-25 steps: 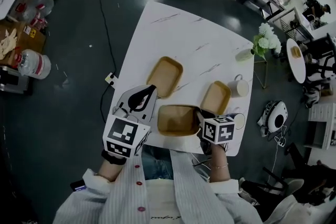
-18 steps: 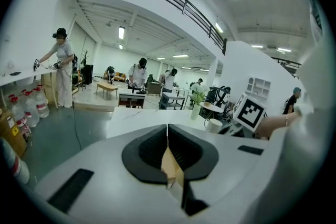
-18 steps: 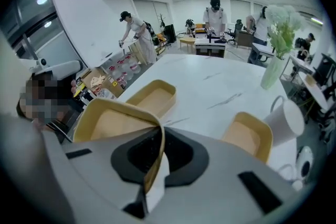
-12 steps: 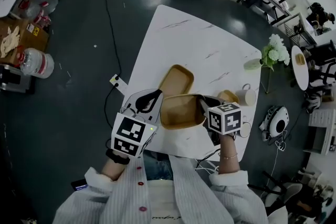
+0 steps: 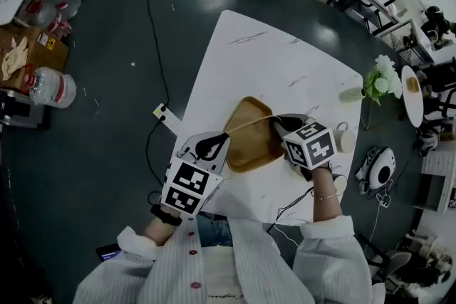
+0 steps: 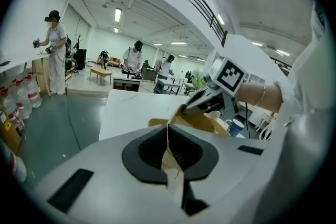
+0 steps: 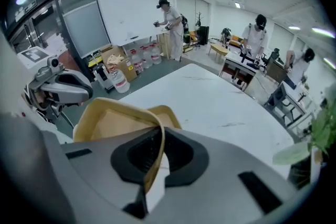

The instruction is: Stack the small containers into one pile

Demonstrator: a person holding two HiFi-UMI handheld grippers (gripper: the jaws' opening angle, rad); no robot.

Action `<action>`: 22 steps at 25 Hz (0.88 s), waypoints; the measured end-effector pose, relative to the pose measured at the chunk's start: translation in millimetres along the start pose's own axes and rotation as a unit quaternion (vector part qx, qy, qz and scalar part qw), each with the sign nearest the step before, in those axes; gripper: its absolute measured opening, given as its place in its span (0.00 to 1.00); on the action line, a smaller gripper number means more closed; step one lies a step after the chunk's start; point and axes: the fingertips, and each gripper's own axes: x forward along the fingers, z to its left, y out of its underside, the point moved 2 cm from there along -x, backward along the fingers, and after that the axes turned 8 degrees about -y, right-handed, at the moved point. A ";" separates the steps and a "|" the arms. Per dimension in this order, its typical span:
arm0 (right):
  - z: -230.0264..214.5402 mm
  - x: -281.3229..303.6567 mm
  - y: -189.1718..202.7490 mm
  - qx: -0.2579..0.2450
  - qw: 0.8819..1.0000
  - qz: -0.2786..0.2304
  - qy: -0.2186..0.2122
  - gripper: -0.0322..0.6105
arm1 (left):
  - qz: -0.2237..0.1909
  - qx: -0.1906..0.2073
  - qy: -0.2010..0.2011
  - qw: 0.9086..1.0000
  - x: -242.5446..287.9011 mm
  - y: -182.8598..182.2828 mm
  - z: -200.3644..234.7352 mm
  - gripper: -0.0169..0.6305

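Left gripper (image 5: 217, 147) is clamped shut on the lower-left rim of a tan tray (image 5: 253, 144). Right gripper (image 5: 277, 127) is clamped on the opposite rim, and both gripper views confirm this. The tray is carried at frame centre, over a second tray (image 5: 251, 110) lying on the table (image 5: 278, 60); the upper part of that one shows beyond the carried rim. Contact between the two cannot be confirmed. Assessment: stacking is under way, with the first pairing not yet seated. Remaining work is to lower and release the tray into the second tray, then add any further container, though none is visible here. Mug (image 5: 347, 139) stands to the right, apart.
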 end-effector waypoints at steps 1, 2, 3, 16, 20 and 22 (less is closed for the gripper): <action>-2.4 3.9 -2.9 -0.010 1.000 0.005 -0.002 0.08 | 0.004 -0.001 0.002 1.000 2.1 2.4 1.4 0.06; -4.9 7.7 -5.4 -0.020 1.000 0.010 -0.004 0.08 | 0.008 -0.001 0.005 1.000 4.2 4.6 2.8 0.06; -7.3 11.5 -7.9 -0.029 0.999 0.014 -0.006 0.08 | 0.012 -0.001 0.008 1.000 6.4 6.7 4.2 0.06; -19.5 54.1 -35.4 -0.156 0.983 0.077 -0.056 0.08 | 0.066 -0.006 0.045 0.997 34.3 30.1 11.8 0.06; -24.2 58.5 -41.2 -0.178 0.978 0.085 -0.067 0.08 | 0.069 -0.006 0.060 0.996 39.6 31.5 10.0 0.06; -29.5 60.3 -45.4 -0.195 0.974 0.093 -0.065 0.08 | 0.070 -0.006 0.065 0.995 42.3 30.6 8.5 0.06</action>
